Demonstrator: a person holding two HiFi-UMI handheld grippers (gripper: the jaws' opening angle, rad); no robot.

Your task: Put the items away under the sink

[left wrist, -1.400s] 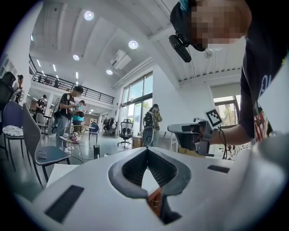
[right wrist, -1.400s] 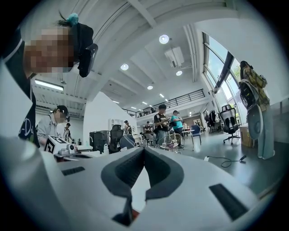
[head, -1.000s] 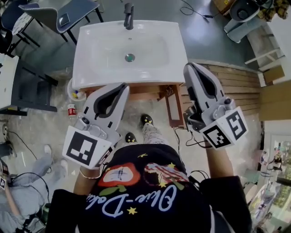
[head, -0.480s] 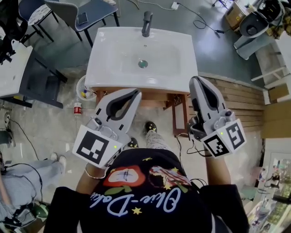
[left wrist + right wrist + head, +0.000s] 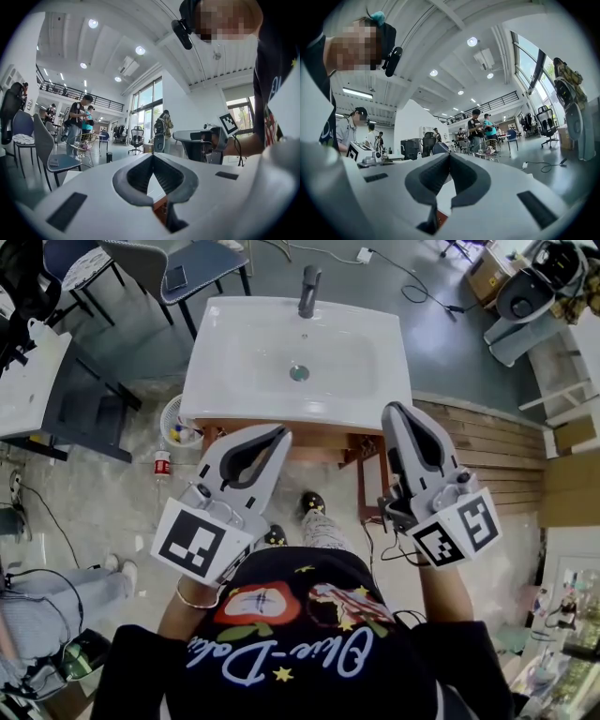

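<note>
- Both tools are hanging level just in front of the person's chest. The left gripper (image 5: 278, 433) is showing its jaws meeting at the tips with nothing between them, and the right gripper (image 5: 392, 411) is pinched together and empty in the same way.
- Judging by that, no item is being carried. The hands are sitting between grasps, which fits either heading out for an item or coming back from stowing one.
- Just beyond the tips, the wooden cabinet (image 5: 323, 437) is standing under the basin, and its door (image 5: 364, 488) on the right appears to be hanging open. The basin is hiding its inside, so what it is holding cannot be told.
- On the floor to the left of the cabinet, a small red-labelled bottle (image 5: 161, 465) is standing. Just past it, a white basket (image 5: 167, 415) is holding a few colourful things too small to name.
- If those are the task's items, they are lying outside the cabinet. A pickup would call for a gripper opening wide and dropping low to the left.
- Farther on, the white sink (image 5: 234, 352) is sitting empty around its drain, with the faucet (image 5: 308, 292) at its far edge.
</note>
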